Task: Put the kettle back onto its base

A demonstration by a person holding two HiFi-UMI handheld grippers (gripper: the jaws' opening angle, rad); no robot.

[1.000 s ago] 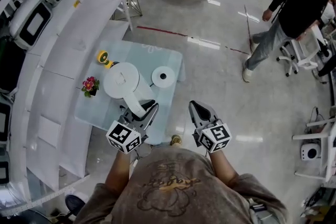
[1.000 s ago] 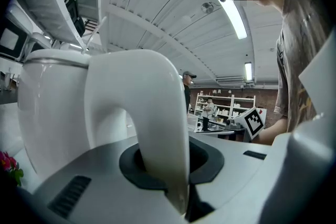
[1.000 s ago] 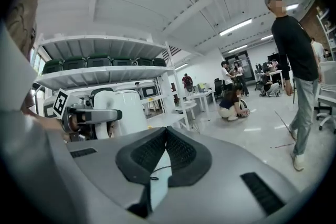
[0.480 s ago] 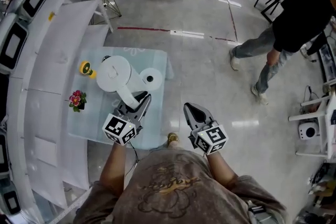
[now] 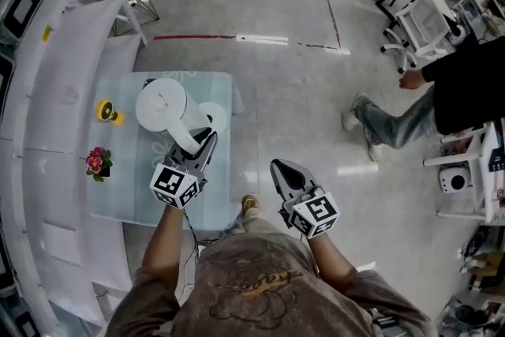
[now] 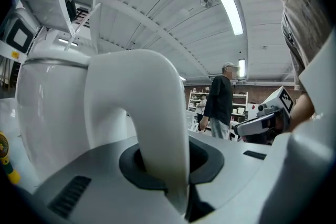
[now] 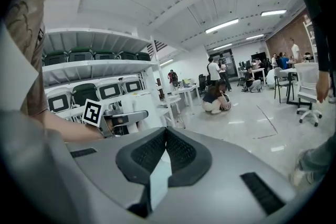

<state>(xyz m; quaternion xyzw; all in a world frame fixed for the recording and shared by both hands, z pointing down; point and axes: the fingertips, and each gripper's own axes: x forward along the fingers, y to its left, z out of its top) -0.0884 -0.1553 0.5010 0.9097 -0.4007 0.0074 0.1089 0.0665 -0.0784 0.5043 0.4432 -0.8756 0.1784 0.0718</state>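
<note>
Kettle [image 5: 162, 104] has swung closer to the base [image 5: 214, 115], now overlapping its left edge, handle [image 6: 152, 113] clamped in the left claw [image 5: 200, 147] above the surface [image 5: 118, 185]. Right claw [image 5: 282, 170], pressed together, waits right of the base. Lowered off-centre, the kettle could seat crooked.

table [image 5: 118, 193] | kettle [image 5: 162, 104] over far part | base [image 5: 215, 114] just right of kettle | small item [image 5: 106, 111] left | flowers [image 5: 96, 162] nearer left
</note>
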